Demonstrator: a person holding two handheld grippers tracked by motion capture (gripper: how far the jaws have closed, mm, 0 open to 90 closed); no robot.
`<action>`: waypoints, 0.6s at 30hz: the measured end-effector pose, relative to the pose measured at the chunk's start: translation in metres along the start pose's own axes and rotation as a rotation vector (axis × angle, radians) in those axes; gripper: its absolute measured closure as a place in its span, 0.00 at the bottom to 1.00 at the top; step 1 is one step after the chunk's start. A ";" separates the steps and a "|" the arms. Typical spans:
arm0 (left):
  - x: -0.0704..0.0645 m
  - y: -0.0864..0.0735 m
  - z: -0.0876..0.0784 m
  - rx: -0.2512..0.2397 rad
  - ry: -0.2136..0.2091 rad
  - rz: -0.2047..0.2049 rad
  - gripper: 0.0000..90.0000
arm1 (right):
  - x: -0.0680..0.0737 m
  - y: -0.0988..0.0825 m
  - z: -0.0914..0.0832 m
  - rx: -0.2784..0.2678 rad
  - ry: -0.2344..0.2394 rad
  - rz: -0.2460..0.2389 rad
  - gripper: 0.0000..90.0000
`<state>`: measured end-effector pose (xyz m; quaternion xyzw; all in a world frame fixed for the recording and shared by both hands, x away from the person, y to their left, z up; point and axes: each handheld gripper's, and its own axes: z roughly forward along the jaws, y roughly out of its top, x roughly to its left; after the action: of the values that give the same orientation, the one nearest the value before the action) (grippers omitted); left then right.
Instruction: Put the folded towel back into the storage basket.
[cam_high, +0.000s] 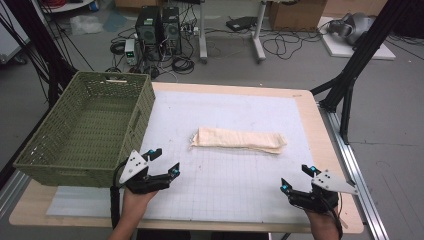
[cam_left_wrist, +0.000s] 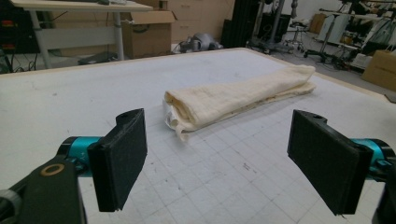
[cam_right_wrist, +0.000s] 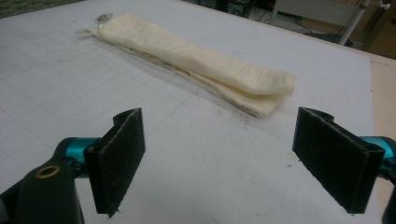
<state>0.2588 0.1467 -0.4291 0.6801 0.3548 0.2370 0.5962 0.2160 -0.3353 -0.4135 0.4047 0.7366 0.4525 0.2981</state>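
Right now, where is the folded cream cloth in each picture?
High view: the folded cream cloth lies mid-table, right of the green woven basket.
Left gripper view: centre, stretching up to the right.
Right gripper view: upper middle, slanting down to the right.
Shared landmark: the white gridded mat under it.

towel (cam_high: 239, 139): soft cloth (matt) | basket (cam_high: 85, 131): woven | mat (cam_high: 225, 180): smooth
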 end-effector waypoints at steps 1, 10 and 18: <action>0.000 0.000 0.000 0.003 0.001 0.000 0.22 | 0.000 0.000 0.000 0.000 0.000 0.000 0.17; -0.003 -0.002 0.005 0.020 -0.022 0.010 0.22 | -0.004 -0.003 -0.003 0.009 -0.002 0.006 0.17; -0.004 0.000 0.000 0.023 -0.048 -0.006 0.23 | -0.001 -0.001 -0.005 0.011 -0.010 -0.004 0.17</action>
<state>0.2564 0.1441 -0.4289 0.6912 0.3454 0.2147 0.5974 0.2121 -0.3383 -0.4124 0.4071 0.7385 0.4455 0.3006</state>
